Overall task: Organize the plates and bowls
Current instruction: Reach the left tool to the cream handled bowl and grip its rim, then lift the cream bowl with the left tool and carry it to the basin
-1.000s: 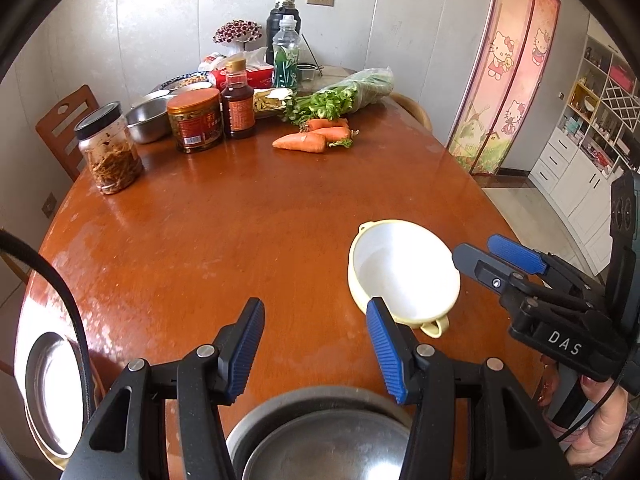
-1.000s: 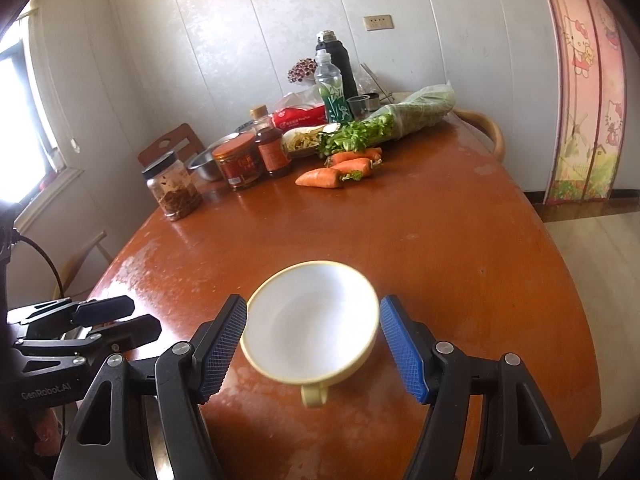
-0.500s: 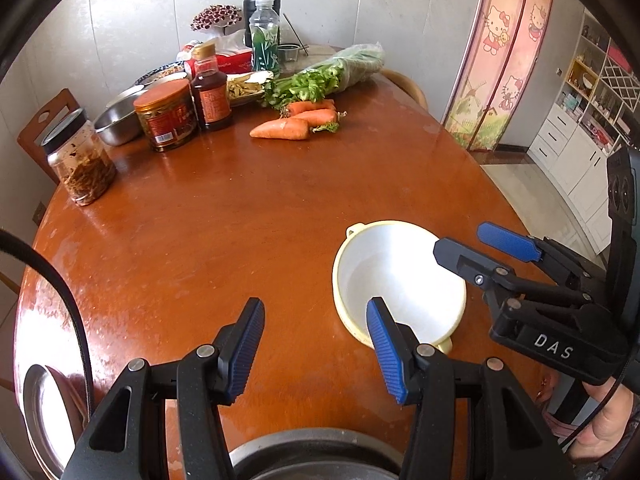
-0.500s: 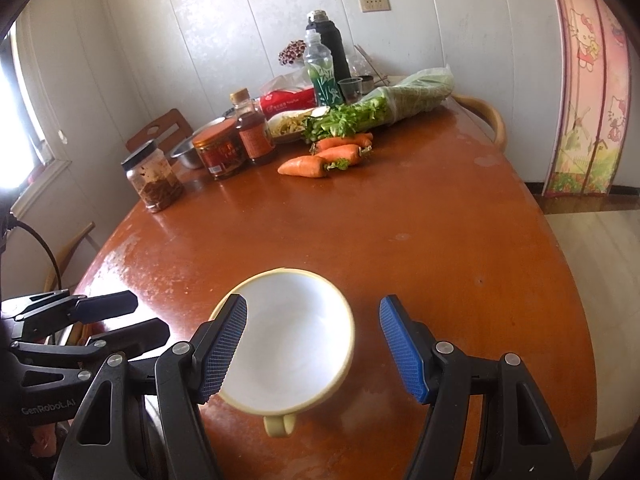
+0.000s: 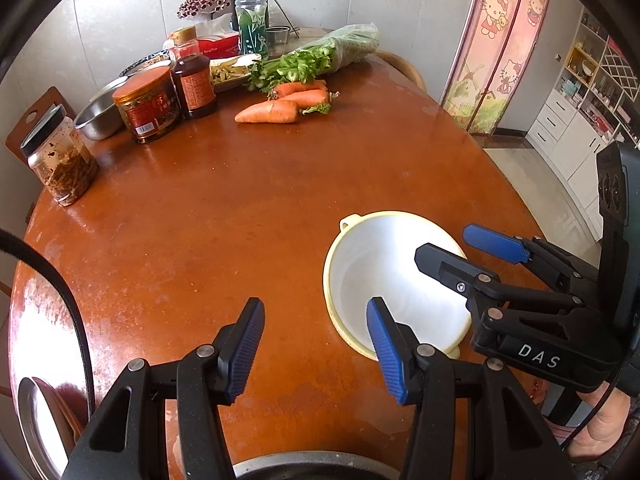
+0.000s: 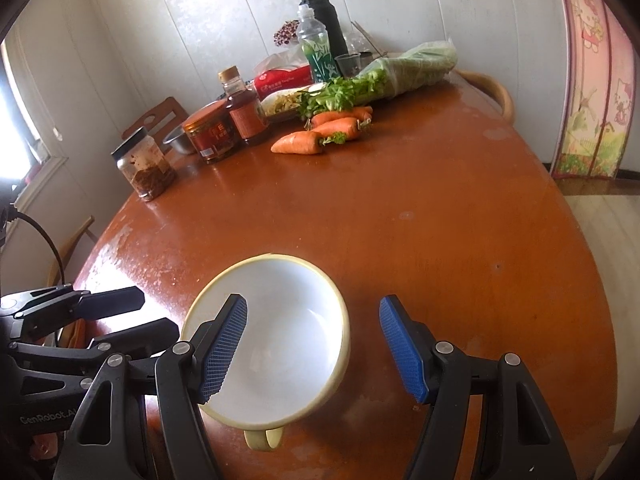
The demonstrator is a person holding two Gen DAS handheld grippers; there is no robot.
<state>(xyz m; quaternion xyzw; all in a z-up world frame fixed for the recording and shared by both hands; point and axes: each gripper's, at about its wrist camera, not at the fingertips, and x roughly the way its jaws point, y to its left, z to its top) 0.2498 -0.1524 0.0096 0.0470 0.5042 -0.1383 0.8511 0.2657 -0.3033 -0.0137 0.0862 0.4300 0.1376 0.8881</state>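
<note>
A white bowl with a pale yellow rim and small handles [image 5: 384,276] [image 6: 276,332] sits on the brown round table [image 5: 240,200] near its front right edge. My right gripper [image 6: 312,344] is open, its left finger over the bowl's inside and its right finger outside the rim; it also shows in the left wrist view [image 5: 468,248]. My left gripper [image 5: 316,344] is open and empty just left of the bowl. A steel dish [image 5: 304,470] shows at the bottom edge below it, and a steel plate [image 5: 36,420] at the far left.
At the table's far side stand a glass jar [image 5: 60,164], a red-lidded jar [image 5: 146,104], a sauce bottle [image 5: 192,80], a steel bowl [image 5: 98,118], carrots [image 5: 280,108], bagged celery [image 5: 320,56] and bottles [image 5: 250,16]. A wooden chair [image 5: 28,120] stands left. White cabinets [image 5: 576,128] stand right.
Both grippers have moved forward and down over the table. The right gripper now straddles the bowl's right rim. The steel dish under the left gripper has slid towards the bottom edge.
</note>
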